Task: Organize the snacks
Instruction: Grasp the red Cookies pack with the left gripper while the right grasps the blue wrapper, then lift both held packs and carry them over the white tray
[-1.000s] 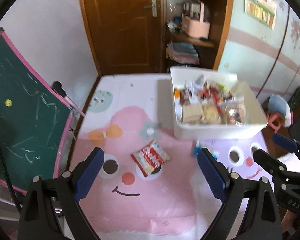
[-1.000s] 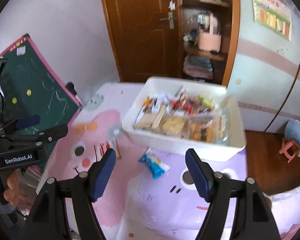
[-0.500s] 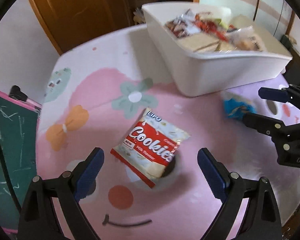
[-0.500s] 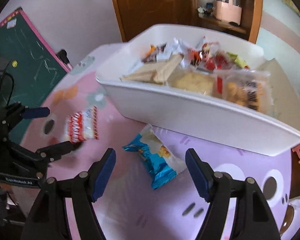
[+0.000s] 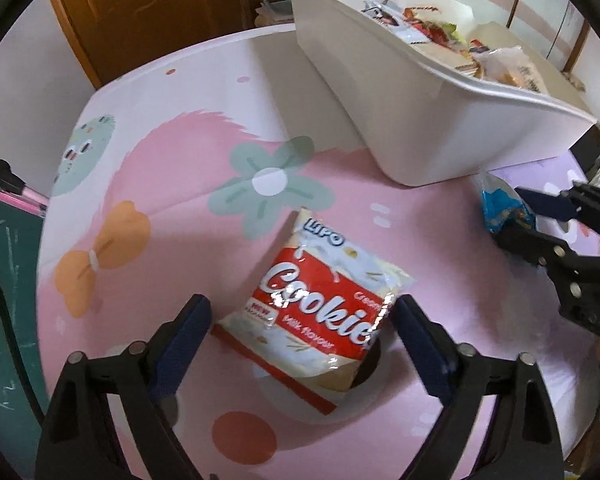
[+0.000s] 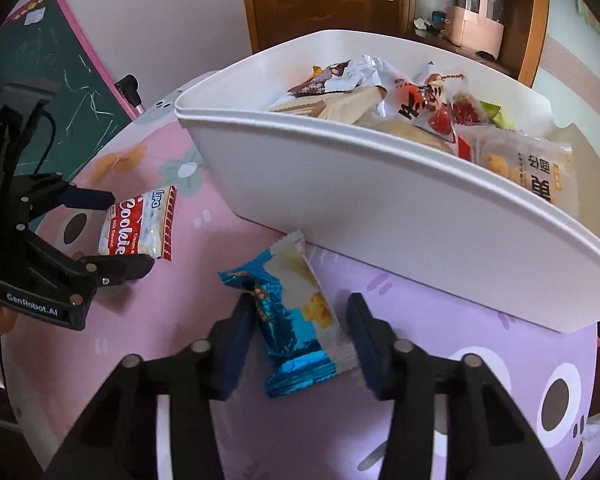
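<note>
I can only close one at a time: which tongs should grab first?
Right, probably. The right tongs already straddle the blue packet, which lies beside the white bin. The left tongs bracket only the cookie packet's near end, farther from the bin.

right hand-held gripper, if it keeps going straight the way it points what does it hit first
The blue snack packet, which already lies between the open fingers of the right hand-held gripper. Past it stands the near wall of the white bin, though depth is hard to judge here.
</note>
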A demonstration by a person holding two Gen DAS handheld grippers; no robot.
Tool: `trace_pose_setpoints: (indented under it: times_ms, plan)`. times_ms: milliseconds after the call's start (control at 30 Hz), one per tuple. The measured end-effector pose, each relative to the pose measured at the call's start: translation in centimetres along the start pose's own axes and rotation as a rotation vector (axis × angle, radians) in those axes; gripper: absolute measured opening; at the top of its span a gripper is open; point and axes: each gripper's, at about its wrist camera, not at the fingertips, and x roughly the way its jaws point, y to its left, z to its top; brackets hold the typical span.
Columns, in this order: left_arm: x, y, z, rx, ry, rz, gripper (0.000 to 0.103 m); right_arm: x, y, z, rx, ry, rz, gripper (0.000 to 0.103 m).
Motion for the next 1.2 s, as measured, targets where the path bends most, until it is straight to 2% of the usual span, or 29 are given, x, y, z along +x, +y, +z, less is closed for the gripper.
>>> trace_pose_setpoints:
  times_ms: [133, 233, 400, 600, 667, 867, 1200]
  plan:
    - [-0.8, -1.1, -0.1, 0.010, -0.029, 0.000, 0.045, -0.2, -0.2, -0.1, 0.017, -0.002, 0.002, 0.031]
    - [-1.0, -2.0, -0.3, 0.008, -0.041, 0.058, 0.045, -0.3, 0.1, -0.3, 0.009, -0.004, -0.008, 0.031]
    - [-2.0, -2.3, -0.7, -0.077, -0.017, 0.084, 0.044, -1.4, 0.7, -0.4, 0.006, 0.018, 0.018, 0.030]
    - [-7.7, -4.8, -0.9, -0.105, -0.033, 0.109, 0.044, -6.4, 0.5, -0.2, 0.037, 0.036, 0.043, 0.030]
    - [-10.1, -5.5, -0.3, -0.121, -0.040, 0.093, 0.044, -8.5, 0.2, 0.4, 0.052, 0.039, 0.045, 0.030]
    - [-16.8, -8.1, 2.7, -0.161, -0.057, 0.072, 0.044, -15.9, -1.4, 3.4, 0.111, -0.021, 0.034, 0.030]
    - [-24.5, -10.7, 10.4, -0.129, -0.179, 0.096, 0.044, -25.5, -4.9, 11.1, 0.168, -0.177, -0.074, 0.030]
